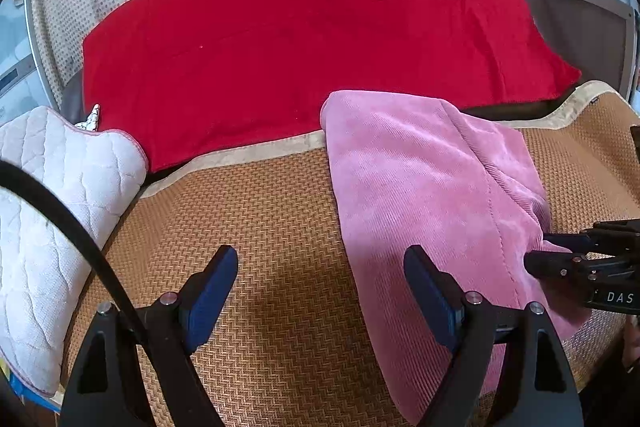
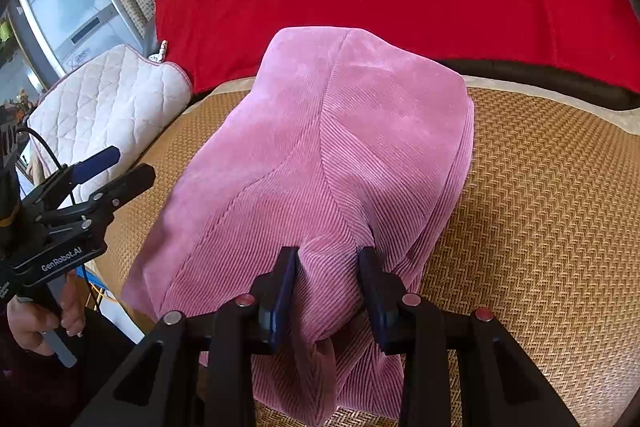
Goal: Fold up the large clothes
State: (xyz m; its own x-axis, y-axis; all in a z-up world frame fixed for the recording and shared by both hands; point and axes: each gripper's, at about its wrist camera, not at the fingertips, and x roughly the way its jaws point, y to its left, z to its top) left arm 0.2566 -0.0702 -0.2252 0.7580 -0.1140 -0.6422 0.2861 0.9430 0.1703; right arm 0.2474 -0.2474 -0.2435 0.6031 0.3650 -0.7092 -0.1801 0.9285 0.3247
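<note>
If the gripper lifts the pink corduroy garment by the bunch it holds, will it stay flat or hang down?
Likely it hangs: the pink garment already bunches between the right gripper fingers. Folded layers may slide open, since only one bunch is pinched. Its ribbed cloth probably grips the woven mat.

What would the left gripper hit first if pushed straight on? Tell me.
Probably the bare woven mat: the open left gripper points down at it, with the pink garment just beside its right finger. Depth is unclear.
</note>
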